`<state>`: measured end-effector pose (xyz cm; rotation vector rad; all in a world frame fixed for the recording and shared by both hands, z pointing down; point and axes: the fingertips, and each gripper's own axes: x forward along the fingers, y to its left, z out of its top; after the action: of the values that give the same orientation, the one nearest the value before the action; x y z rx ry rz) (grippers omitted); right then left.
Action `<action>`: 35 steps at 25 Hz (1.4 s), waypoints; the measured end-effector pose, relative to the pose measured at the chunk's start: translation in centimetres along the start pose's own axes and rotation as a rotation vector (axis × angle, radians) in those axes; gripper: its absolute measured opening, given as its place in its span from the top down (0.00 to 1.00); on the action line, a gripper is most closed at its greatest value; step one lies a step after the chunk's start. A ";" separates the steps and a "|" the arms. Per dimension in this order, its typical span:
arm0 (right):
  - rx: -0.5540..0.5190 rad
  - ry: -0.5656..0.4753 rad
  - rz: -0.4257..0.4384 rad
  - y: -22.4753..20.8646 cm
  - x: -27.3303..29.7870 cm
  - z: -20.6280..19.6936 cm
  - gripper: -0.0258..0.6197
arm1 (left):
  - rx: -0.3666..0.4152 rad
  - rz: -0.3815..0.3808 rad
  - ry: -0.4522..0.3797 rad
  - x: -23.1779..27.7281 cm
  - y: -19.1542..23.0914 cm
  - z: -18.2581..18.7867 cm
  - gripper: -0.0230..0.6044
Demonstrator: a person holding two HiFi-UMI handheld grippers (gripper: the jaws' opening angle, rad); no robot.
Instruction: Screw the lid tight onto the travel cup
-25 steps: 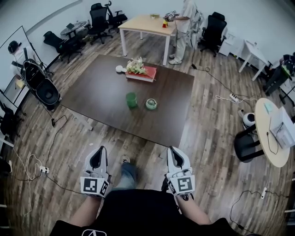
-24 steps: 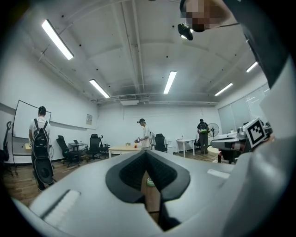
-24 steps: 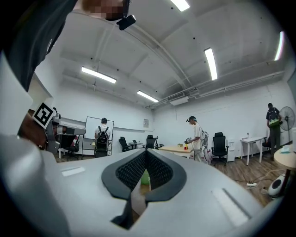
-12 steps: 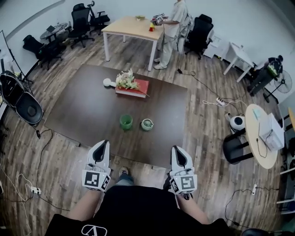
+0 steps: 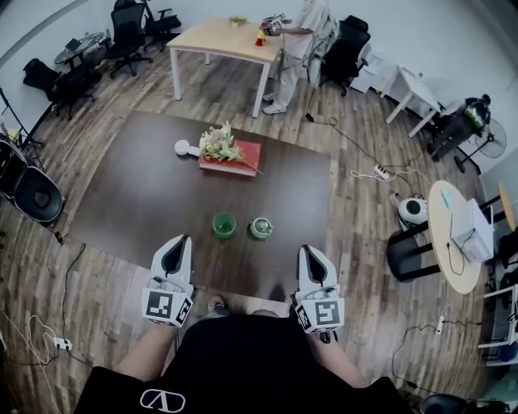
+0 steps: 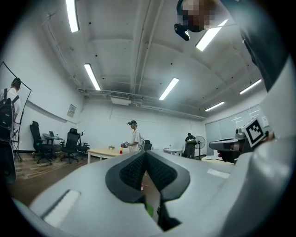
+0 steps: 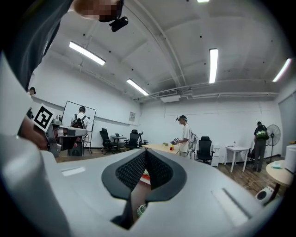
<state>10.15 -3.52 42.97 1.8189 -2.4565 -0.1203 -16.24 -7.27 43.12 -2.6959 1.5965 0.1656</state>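
Observation:
A green travel cup (image 5: 223, 226) stands open near the front edge of the dark brown table (image 5: 129, 190). Its pale green lid (image 5: 261, 228) lies just to the right of it. My left gripper (image 5: 176, 247) hangs over the table's near edge, short of the cup and to its left, jaws shut and empty. My right gripper (image 5: 311, 257) is level with it, right of the lid, also shut and empty. In the left gripper view a sliver of the cup (image 6: 149, 210) shows below the shut jaws (image 6: 146, 157). In the right gripper view the lid (image 7: 141, 209) peeks under the shut jaws (image 7: 146, 155).
A red book (image 5: 232, 157) with flowers (image 5: 215, 143) and a white object (image 5: 183, 148) sits at the table's far side. Beyond stand a light wooden table (image 5: 218, 36), a person (image 5: 296, 40) and office chairs (image 5: 129, 24). A round table (image 5: 465, 247) and cables (image 5: 380, 172) lie to the right.
I have walked up to the dark table: both grippers, once well short of it over the floor, now reach its near edge. The cup and lid have not moved on the table.

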 end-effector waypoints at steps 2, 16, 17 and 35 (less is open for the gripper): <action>0.001 0.001 0.007 -0.3 0.8 -0.1 0.95 | -0.001 0.002 0.002 0.8 0.1 -0.2 0.96; 0.033 -0.002 0.058 -5.3 3.7 -1.0 0.95 | 0.050 -0.020 -0.050 5.3 -3.0 0.7 0.95; 0.034 -0.001 0.063 -5.5 3.8 -1.2 0.95 | 0.066 -0.043 -0.068 5.8 -3.6 0.8 0.56; -0.004 -0.049 0.123 -6.8 7.2 -0.6 0.04 | 0.111 -0.039 -0.042 9.1 -3.9 -0.5 0.09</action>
<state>14.58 -12.40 42.94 1.6771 -2.5917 -0.1628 -8.40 -13.38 42.61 -2.6198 1.4947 0.1287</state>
